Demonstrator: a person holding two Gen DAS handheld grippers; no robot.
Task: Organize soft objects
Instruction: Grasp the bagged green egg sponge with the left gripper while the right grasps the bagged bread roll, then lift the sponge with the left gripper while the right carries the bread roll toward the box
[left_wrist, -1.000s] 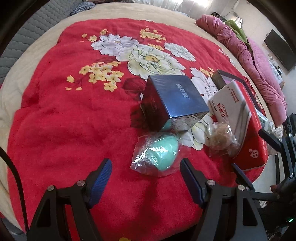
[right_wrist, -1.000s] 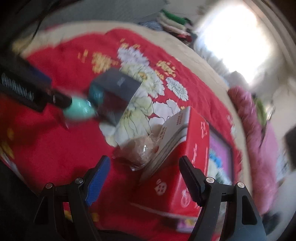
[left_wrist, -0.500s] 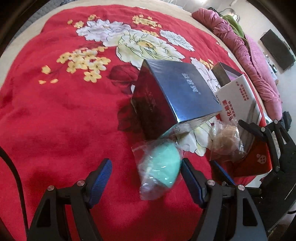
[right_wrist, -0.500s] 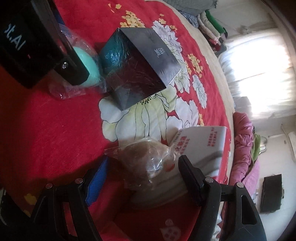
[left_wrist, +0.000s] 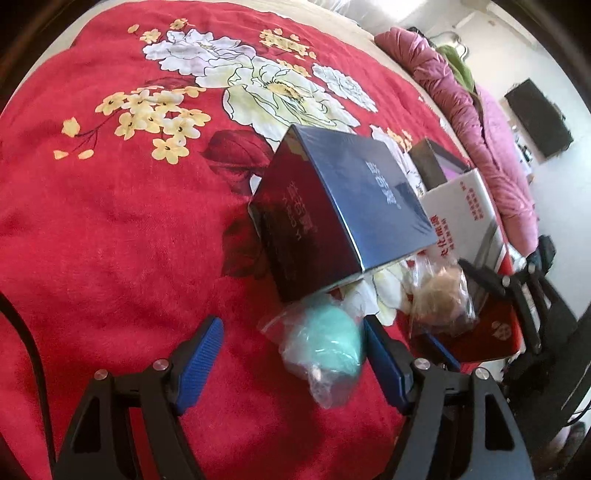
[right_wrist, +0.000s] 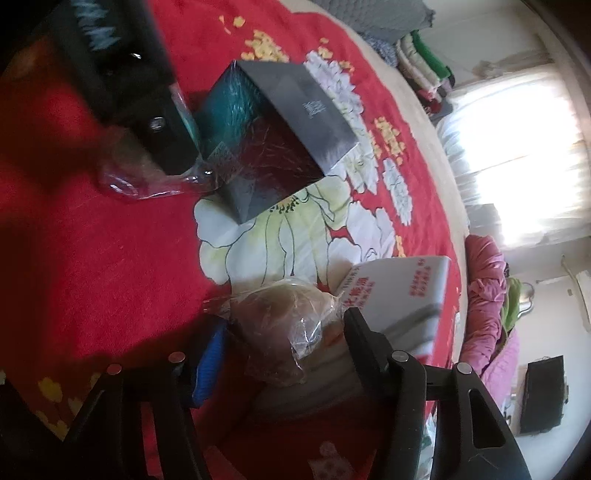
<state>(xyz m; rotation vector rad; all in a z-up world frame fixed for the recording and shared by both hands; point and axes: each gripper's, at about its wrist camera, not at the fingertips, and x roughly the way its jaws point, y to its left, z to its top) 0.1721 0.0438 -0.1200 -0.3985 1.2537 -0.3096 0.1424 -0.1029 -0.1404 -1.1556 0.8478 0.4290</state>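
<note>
A teal soft ball in a clear bag lies on the red flowered blanket, in front of a dark blue box. My left gripper is open around the bag; the bag touches the right finger. A brown soft object in a clear bag lies against a red and white box. My right gripper is open with the brown bag between its fingers. The brown bag also shows in the left wrist view.
The dark box stands beside the left gripper in the right wrist view. A pink quilt lies along the bed's far right edge. A dark tray-like box lies behind the red and white box.
Both grippers moved forward. The teal bag now lies further between the left fingers, against the right one. The brown bag has come between the right fingers.
</note>
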